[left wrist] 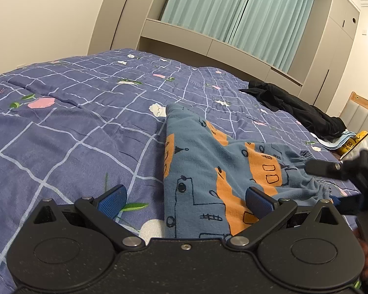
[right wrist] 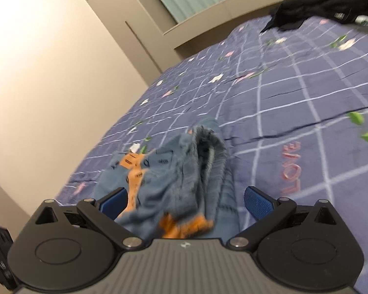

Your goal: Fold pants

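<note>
Your pants (left wrist: pixel 208 171) lie on the bed (left wrist: pixel 73 134), which is covered by a blue-purple quilt with a white grid, pink and white flowers and green leaves. The pants are blue-grey with orange blocks and black line drawings. In the left wrist view they stretch away from you, the gathered waistband off to the right, near the quilt's edge.

Your left gripper (left wrist: pixel 186 202) is spread wide, its blue pads apart, one over bare quilt and the other over the pants; nothing is pinched. Your right gripper (right wrist: pixel 186 201) is spread just as wide, with bunched pants (right wrist: pixel 184 171) lying between the fingers, but the pads are clear of the cloth. That view is blurred. The right gripper (left wrist: pixel 343 169) also shows at the left view's right edge, beside the waistband.

Pink "LOVE" lettering (right wrist: pixel 292 169) sits on the quilt just right of the pants. A dark garment (left wrist: pixel 294 107) lies further up the bed. Behind stand beige cabinets (left wrist: pixel 331 49), pale green curtains (left wrist: pixel 233 7) and a cream wall (right wrist: pixel 49 73).
</note>
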The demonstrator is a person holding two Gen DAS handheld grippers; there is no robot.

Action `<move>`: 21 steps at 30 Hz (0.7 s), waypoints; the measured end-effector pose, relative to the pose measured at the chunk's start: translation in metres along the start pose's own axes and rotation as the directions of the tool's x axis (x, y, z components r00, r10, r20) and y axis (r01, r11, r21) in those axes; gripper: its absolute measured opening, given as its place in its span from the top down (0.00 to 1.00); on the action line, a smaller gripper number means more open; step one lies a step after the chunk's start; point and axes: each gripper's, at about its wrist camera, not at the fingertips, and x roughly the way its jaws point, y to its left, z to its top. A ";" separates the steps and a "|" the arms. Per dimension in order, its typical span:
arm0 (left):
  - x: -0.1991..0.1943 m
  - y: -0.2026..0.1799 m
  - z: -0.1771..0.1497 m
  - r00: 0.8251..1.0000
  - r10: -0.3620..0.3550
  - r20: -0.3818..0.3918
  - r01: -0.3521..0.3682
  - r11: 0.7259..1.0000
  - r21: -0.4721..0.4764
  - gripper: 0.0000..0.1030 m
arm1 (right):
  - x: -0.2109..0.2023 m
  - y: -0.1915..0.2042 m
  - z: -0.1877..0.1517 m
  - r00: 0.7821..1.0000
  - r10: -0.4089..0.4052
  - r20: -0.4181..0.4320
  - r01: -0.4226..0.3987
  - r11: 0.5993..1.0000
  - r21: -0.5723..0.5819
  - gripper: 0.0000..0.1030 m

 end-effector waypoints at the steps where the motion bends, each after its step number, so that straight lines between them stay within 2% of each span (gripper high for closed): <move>1: 0.000 0.000 0.001 1.000 -0.003 -0.003 0.003 1.000 -0.003 0.00 | 0.004 -0.004 0.003 1.000 0.024 -0.009 -0.024 1.000 0.011 0.00; 6: 0.000 0.002 0.011 0.998 -0.042 -0.052 0.040 0.998 -0.039 0.01 | 0.016 -0.021 0.019 0.989 0.141 -0.037 -0.138 0.988 0.072 0.00; 9: -0.001 0.003 0.017 0.992 -0.098 -0.076 0.087 0.986 -0.139 0.01 | 0.016 -0.022 0.018 0.987 0.162 -0.025 -0.159 0.984 0.074 0.00; 12: 0.002 0.003 0.023 0.992 -0.080 -0.101 0.055 0.971 -0.232 0.06 | 0.016 -0.022 0.015 0.987 0.163 0.001 -0.163 0.984 0.076 0.00; 15: 0.007 0.003 0.030 0.990 -0.049 -0.135 0.008 0.956 -0.293 0.16 | 0.013 -0.026 0.017 0.985 0.173 0.024 -0.175 0.978 0.113 0.01; 19: 0.012 0.004 0.033 0.986 -0.039 -0.164 -0.016 0.947 -0.321 0.26 | 0.017 -0.029 0.021 0.986 0.162 0.031 -0.165 0.976 0.140 0.12; 21: 0.013 0.002 0.033 0.985 -0.032 -0.169 -0.024 0.947 -0.321 0.27 | 0.021 -0.031 0.024 0.990 0.141 0.025 -0.143 0.979 0.144 0.22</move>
